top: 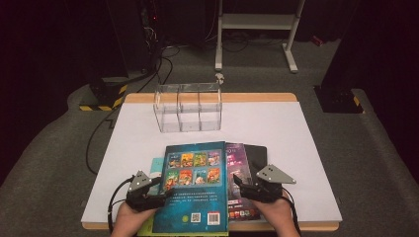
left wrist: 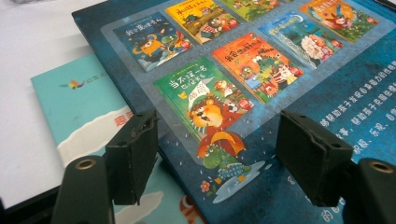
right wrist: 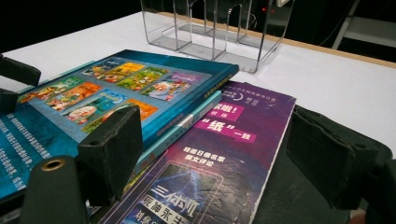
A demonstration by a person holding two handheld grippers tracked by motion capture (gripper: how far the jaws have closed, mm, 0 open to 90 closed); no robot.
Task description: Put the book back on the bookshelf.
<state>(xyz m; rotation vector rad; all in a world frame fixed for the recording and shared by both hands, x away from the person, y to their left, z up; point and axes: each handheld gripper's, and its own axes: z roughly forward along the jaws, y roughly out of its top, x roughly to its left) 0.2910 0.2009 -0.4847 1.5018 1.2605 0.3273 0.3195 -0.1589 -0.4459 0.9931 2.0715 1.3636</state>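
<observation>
Two handheld grippers sit at the near edge of the white-topped table (top: 276,128), one on each side of a stack of books. The left gripper (top: 160,190) has its jaws spread across the left edge of the large dark blue picture book with small cover thumbnails on its back (top: 195,185); in the left gripper view the pads stand clear of the cover, one over that edge, the other above the blue surface, and nothing is pinched. The right gripper (top: 239,183) also has its jaws spread, straddling the purple paperback with white lettering (right wrist: 224,158) without pressing it. The blue book lies topmost, partly covering the purple paperback on its right and a pale teal thin booklet (left wrist: 79,107) on its left. A black flat book or pad (top: 256,158) lies under the paperback; most of it is hidden and its nature cannot be made out. The near ends of the books are cut off by the lower frame edge in the high view. A clear acrylic divided rack (top: 188,106) stands upright farther back on the table, well apart from the books, its compartments empty.
</observation>
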